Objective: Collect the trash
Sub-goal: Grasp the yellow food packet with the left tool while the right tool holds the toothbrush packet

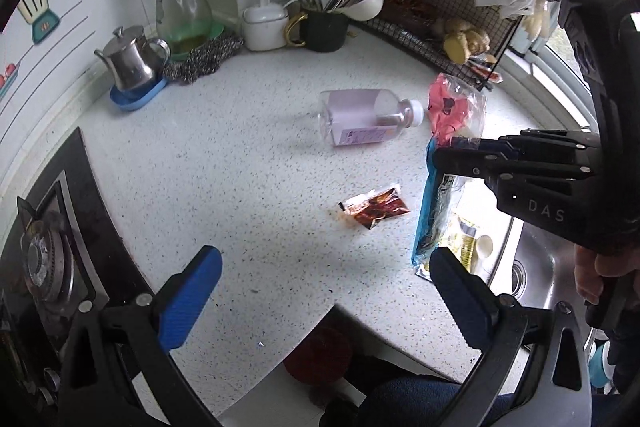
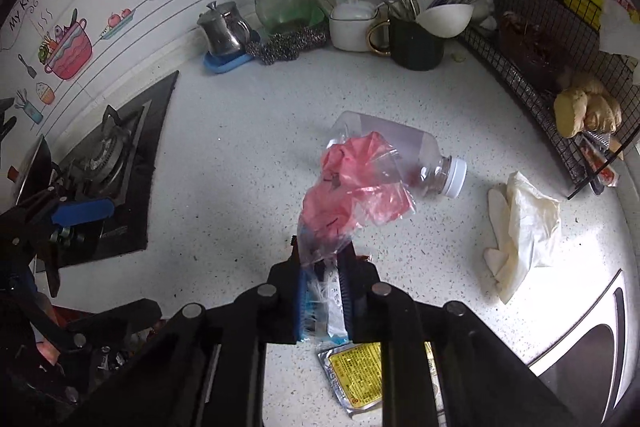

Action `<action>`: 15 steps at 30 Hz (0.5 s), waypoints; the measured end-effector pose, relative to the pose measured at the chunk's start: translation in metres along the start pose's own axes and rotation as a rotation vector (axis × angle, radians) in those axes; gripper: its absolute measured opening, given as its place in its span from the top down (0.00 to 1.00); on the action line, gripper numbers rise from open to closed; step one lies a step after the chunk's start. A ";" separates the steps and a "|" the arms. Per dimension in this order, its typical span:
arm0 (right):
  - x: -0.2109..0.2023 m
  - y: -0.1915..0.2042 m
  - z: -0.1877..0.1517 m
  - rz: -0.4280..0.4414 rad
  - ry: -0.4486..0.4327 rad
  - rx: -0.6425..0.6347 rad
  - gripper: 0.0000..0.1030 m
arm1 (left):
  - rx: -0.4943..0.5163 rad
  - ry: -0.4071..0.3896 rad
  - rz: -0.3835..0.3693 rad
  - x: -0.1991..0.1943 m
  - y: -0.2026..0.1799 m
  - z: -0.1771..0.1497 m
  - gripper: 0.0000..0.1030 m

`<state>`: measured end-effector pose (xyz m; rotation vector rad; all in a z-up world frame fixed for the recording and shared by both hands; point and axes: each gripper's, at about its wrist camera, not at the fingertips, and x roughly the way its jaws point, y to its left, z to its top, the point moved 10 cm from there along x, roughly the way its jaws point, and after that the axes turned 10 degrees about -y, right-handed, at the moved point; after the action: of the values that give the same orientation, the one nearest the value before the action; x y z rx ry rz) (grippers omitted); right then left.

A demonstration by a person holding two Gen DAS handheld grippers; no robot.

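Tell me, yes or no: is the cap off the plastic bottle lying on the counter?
No, the plastic bottle lies on its side with its white cap on its neck.

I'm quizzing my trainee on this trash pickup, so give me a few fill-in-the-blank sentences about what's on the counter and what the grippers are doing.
1. The right gripper is shut on a clear and ____ plastic wrapper.
2. The left gripper holds nothing; its jaws stand ____.
3. The plastic bottle with the white cap lies on its ____.
4. Crumpled near the wire rack lies a white ____.

Missing words: red; open; side; glove
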<state>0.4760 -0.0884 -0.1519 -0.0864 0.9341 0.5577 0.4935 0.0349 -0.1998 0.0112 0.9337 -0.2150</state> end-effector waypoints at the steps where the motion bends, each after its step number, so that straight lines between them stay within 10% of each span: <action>1: -0.004 0.001 0.000 -0.003 -0.009 0.001 0.87 | 0.011 -0.008 -0.007 -0.003 -0.003 0.002 0.00; 15: -0.066 -0.057 -0.041 -0.181 -0.034 0.113 0.87 | 0.189 0.051 -0.144 0.027 -0.081 -0.011 0.00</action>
<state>0.4431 -0.1773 -0.1341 -0.0581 0.9122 0.3375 0.4846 -0.0481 -0.2211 0.1242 0.9631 -0.4376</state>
